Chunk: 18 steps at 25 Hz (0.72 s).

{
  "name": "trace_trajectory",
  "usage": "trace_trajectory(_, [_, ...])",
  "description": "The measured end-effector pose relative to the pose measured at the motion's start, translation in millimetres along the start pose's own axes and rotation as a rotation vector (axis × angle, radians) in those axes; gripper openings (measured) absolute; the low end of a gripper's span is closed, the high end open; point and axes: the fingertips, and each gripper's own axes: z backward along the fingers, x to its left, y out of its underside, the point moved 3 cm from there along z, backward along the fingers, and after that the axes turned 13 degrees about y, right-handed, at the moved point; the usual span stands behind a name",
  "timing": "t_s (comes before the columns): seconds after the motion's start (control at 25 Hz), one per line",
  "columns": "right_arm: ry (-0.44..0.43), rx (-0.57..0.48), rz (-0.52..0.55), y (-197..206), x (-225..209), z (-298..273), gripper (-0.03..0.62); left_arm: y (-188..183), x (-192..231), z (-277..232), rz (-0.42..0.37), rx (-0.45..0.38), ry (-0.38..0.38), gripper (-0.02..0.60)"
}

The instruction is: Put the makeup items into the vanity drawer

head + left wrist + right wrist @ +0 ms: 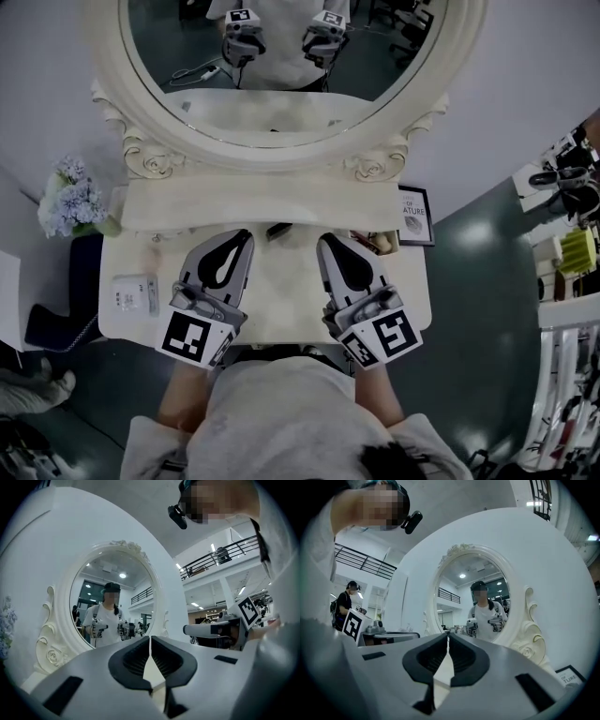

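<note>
Left gripper [246, 236] and right gripper [324, 242], both closed and empty, level above the vanity top [281, 300]. No item taken yet; the next move likely calls for opening the drawer.

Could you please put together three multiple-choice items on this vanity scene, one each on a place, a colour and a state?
1. The flowers stand at which part of the vanity: A left end; B right end; C middle.
2. The mirror frame is: A black; B cream-white; C red.
3. The fingers of the left gripper are: A wide apart; B clamped on a bottle; C together, empty.
Answers: 1 A, head view shows them leftmost; 2 B, its carving is pale; 3 C, they meet with nothing between.
</note>
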Motion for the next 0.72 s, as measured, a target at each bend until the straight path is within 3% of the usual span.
trace_trajectory(0.4, [0.101,0.075,0.009,21,-16,7,0.026,61,3,-20,0.093,0.182,0.073,0.015])
trace_trajectory(0.56, [0.129,0.096,0.004,27,-26,8,0.026,89,6,-32,0.064,0.198,0.094,0.015])
trace_trajectory(0.72, [0.152,0.111,0.002,30,-34,8,0.026,114,10,-41,0.078,0.271,0.117,0.018])
